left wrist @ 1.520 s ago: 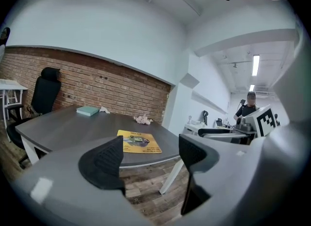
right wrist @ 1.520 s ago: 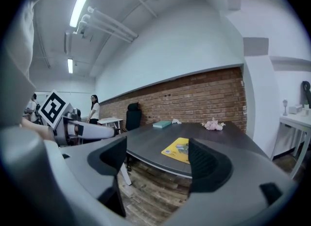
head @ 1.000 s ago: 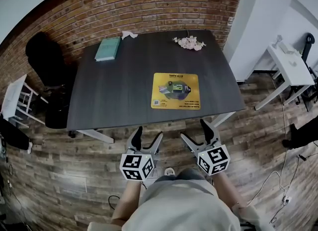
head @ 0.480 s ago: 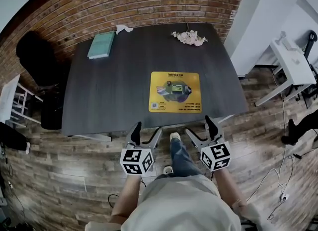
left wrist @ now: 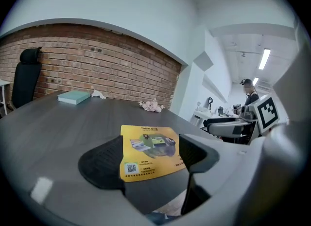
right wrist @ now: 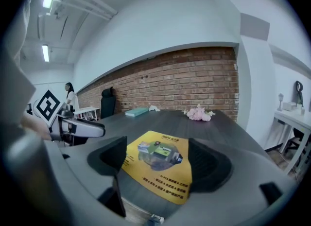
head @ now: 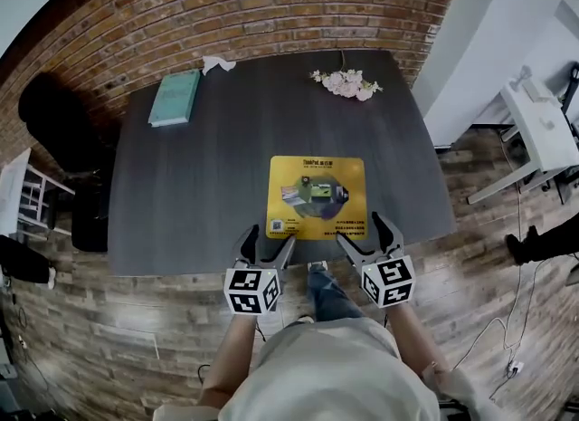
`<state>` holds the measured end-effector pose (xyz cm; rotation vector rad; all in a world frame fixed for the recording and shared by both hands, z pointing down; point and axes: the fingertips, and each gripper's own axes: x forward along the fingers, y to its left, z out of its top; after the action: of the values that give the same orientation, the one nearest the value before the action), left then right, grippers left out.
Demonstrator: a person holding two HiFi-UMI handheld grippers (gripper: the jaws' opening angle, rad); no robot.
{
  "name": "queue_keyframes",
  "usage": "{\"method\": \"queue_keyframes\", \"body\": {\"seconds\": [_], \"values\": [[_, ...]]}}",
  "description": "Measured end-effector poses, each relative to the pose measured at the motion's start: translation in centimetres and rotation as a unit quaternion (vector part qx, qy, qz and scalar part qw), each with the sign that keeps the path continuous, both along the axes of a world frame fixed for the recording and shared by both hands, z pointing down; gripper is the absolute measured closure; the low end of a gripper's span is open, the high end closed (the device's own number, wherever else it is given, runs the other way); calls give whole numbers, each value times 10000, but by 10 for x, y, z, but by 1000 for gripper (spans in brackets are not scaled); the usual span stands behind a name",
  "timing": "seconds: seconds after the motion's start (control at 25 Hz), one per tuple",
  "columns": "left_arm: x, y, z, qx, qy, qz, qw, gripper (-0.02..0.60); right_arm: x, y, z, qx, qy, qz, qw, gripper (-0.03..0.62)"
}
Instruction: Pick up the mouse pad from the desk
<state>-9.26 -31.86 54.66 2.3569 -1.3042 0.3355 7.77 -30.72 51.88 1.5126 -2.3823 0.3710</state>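
Note:
A yellow mouse pad [head: 317, 196] with a printed picture lies flat near the front edge of the dark desk [head: 199, 184]. My left gripper [head: 265, 241] hovers at the desk's front edge, just left of the pad's near corner, jaws open and empty. On the other side, my right gripper [head: 360, 229] stands open and empty at the pad's near right corner. The left gripper view shows the mouse pad [left wrist: 148, 151] between the left gripper's [left wrist: 146, 159] open jaws, a little ahead. Seen from the right gripper [right wrist: 158, 164], the mouse pad [right wrist: 160, 164] also lies just ahead, untouched.
A teal book [head: 175, 97], a crumpled tissue [head: 213, 64] and a pink flower bunch [head: 346, 83] lie along the desk's far side by the brick wall. A black chair [head: 68, 138] stands left, a white table [head: 543, 125] right. Wooden floor surrounds the desk.
Both grippers have moved forward and down, from the floor side in front of the desk to its front edge beside the mouse pad. Their jaws stayed open.

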Motion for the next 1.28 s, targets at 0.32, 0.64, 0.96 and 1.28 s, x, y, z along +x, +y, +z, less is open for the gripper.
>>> {"method": "queue_keyframes", "body": {"seconds": [0.32,0.64,0.96,1.28], "values": [[9,-55,45,-479,-338,105,9982,230,22,-55,42,-442,127,-5,9989,221],[12,-91,88,-1033,-620,116,9926,216,28,-95,87,-994,283,-159,9945,221],[17,-107,120,-1389,-1059,268,9843,182,38,-118,126,-1568,522,-36,9862,221],[19,-109,131,-1481,-1275,287,9803,179,47,-125,145,-1798,809,63,9803,221]]}}
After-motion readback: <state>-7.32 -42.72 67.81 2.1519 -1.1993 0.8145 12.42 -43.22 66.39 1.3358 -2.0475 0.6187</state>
